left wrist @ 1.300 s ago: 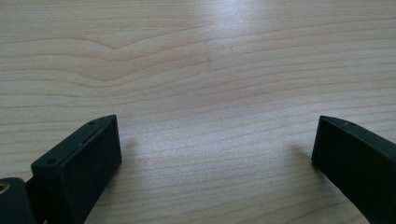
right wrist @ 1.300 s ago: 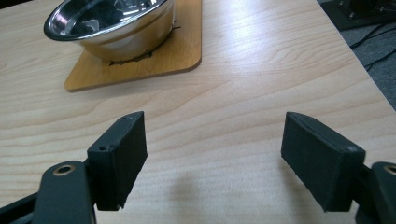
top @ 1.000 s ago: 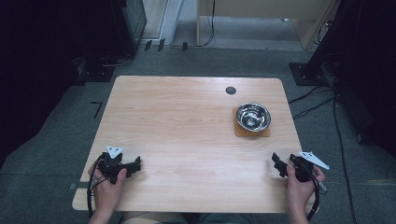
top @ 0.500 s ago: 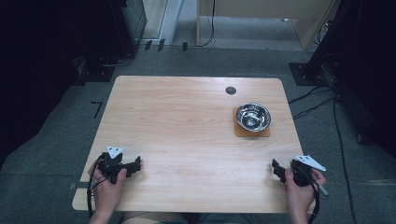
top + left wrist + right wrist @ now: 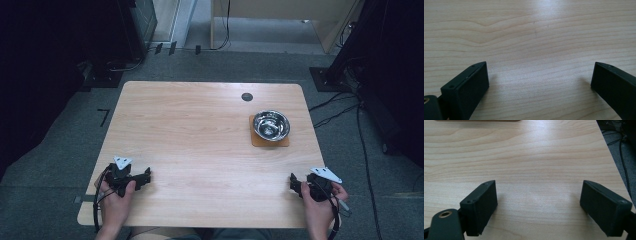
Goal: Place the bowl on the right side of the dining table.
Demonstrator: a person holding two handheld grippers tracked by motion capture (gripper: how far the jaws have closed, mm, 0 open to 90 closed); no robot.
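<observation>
One worktop (image 5: pixel 200 140) of pale wood carries everything counted here. On it stands one steel bowl (image 5: pixel 271 125), and under that bowl lies one brown square mat (image 5: pixel 256 141). One small dark round disc (image 5: pixel 247 97) is set into the worktop just beyond the bowl, on the far side. Two tongs rest well on the near side of the bowl: the left tongs (image 5: pixel 145 176) and the right tongs (image 5: pixel 293 183), each with two black jaws standing wide apart. Two hands hold them, one left hand (image 5: pixel 117 200) and one right hand (image 5: pixel 320 202). Each tongs carries one grey three-cornered plate, two plates in all.

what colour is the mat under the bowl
Brown, like cork: the mat, best in the high view.
</observation>
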